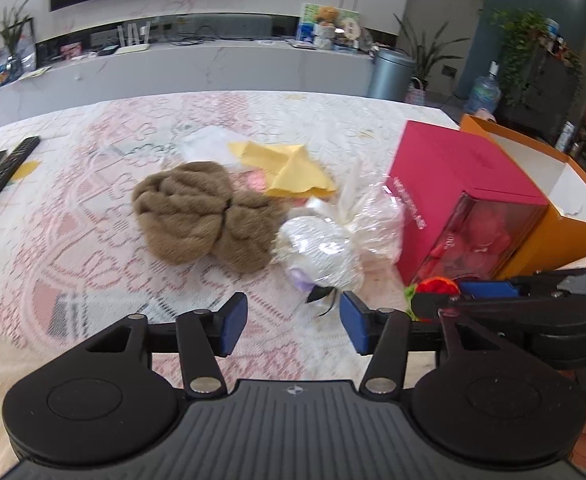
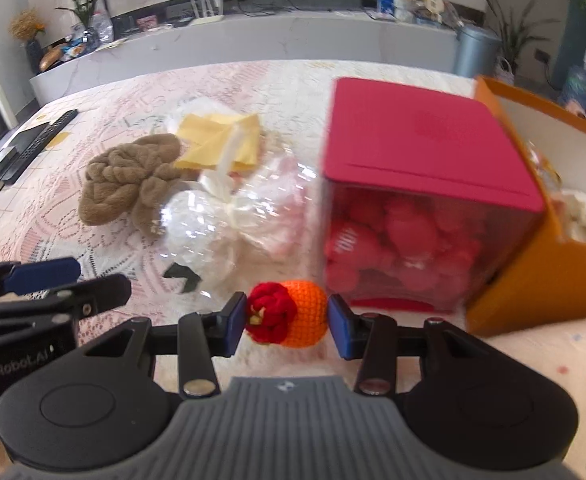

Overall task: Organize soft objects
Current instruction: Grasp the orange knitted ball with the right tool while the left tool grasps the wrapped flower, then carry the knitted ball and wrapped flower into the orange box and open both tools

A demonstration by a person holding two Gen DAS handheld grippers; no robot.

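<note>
My right gripper is shut on a small crocheted toy, orange with a red tuft, whose sides touch both blue pads. It hangs low over the tablecloth, in front of a pink-red box with red plush shapes behind its clear front. My left gripper stands open and holds nothing; the dark ribbon of a cellophane-wrapped white bundle lies just ahead of it. A brown plush piece and a yellow cloth lie further back. In the left wrist view the right gripper and the crocheted toy show at the right.
An open orange box stands to the right of the pink-red box, with something white inside. A black remote lies at the table's left edge on the lace tablecloth. A low cabinet and a grey bin stand beyond the table.
</note>
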